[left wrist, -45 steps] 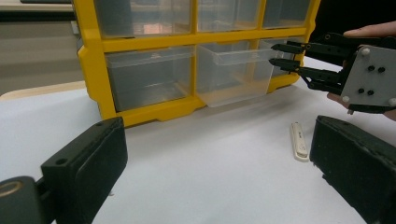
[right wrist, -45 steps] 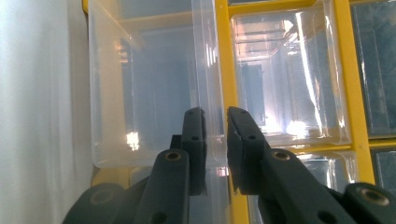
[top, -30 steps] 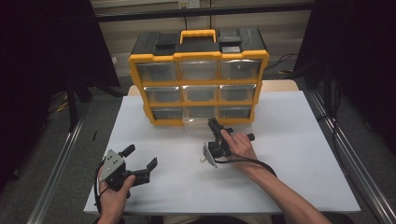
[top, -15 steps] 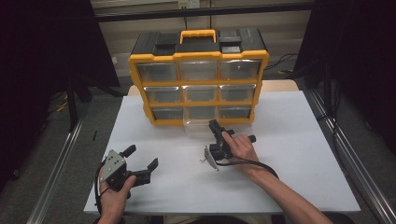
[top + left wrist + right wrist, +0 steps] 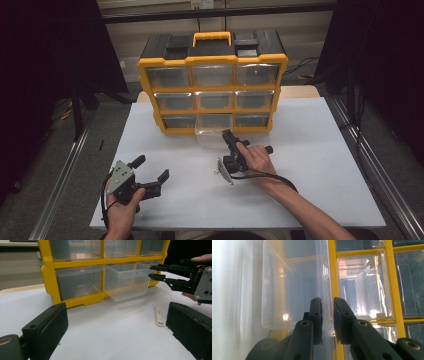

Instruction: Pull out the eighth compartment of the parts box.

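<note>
A yellow organizer (image 5: 212, 80) with clear drawers stands at the back of the white table (image 5: 310, 165). Its bottom middle drawer (image 5: 212, 135) is pulled partly out. My right gripper (image 5: 227, 134) reaches to that drawer's front, and its jaws are shut on the clear front wall (image 5: 325, 277), one inside and one outside. In the left gripper view the right gripper (image 5: 153, 272) bites the rim of the drawer (image 5: 125, 282). My left gripper (image 5: 152, 167) rests open near the table's front left, nothing between its jaws. A small white stick (image 5: 158, 316) lies on the table below the right gripper.
The other drawers (image 5: 168, 77) of the organizer are closed and look empty. A black lid with a yellow handle (image 5: 212, 37) tops it. Metal rails (image 5: 370, 165) run along both sides of the table.
</note>
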The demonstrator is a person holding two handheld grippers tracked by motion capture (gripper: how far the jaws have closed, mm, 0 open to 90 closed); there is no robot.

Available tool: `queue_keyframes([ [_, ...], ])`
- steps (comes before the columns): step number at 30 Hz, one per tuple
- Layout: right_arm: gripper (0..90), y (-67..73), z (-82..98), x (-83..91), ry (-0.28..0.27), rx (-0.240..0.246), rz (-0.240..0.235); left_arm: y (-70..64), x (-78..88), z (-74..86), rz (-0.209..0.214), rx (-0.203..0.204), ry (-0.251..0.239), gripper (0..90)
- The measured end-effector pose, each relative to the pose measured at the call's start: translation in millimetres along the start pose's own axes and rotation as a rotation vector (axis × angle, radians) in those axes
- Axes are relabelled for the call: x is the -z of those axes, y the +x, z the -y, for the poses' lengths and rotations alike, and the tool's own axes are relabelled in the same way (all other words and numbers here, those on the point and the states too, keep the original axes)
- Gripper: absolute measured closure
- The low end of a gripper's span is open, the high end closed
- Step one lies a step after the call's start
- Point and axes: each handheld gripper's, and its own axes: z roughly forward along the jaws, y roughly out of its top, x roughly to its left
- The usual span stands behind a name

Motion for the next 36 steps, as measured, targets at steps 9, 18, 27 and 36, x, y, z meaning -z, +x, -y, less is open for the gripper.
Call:
queue_keyframes([
  [9, 78.4, 1.3, 0.1, 5.2, -0.006, -0.010, 0.004, 0.4, 0.1, 0.0, 0.002, 0.000, 0.001, 4.2],
  [18, 78.4, 0.3, 0.2, 7.1, -0.018, 0.002, 0.000, 0.2, -0.3, 0.1, -0.001, 0.001, 0.004, 4.2],
  [27, 78.4, 0.4, -0.5, 10.7, -0.019, 0.003, -0.002, 0.7, -0.1, -0.1, 0.003, 0.001, -0.002, 4.2],
  [36, 78.4, 0.1, -1.6, 14.0, -0.022, 0.006, -0.007, 0.8, 0.2, -0.3, 0.002, 0.002, -0.003, 4.2],
])
